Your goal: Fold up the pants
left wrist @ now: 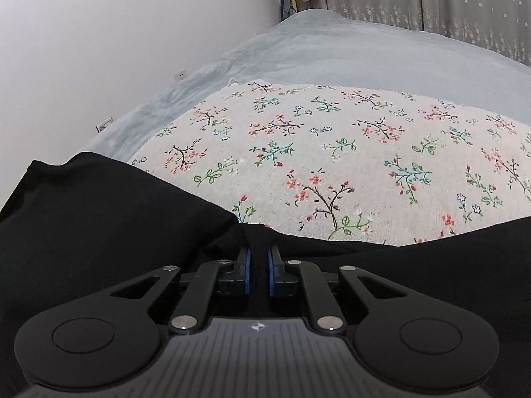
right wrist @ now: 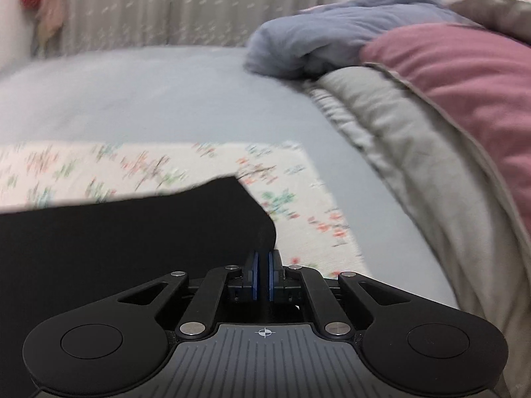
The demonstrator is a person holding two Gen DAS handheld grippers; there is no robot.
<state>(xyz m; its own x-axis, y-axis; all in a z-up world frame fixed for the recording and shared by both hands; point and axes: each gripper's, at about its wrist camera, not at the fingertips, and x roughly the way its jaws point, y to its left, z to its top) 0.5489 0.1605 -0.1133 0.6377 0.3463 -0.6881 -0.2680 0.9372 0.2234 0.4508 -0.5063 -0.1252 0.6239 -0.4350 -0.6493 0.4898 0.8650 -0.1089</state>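
Observation:
Black pants lie on a floral cloth spread over a pale blue bed sheet. In the left wrist view my left gripper has its blue pads close together, with a bunched ridge of the black fabric pinched between them. The pants spread to both sides of it. In the blurred right wrist view my right gripper is shut at the right edge of the pants, whose corner hangs down to its fingertips. The floral cloth shows beyond and to the right.
A white wall with sockets runs along the bed's left side, and a grey patterned curtain hangs behind it. At the right of the bed lies piled bedding: a blue blanket, a pink quilt and a grey quilt.

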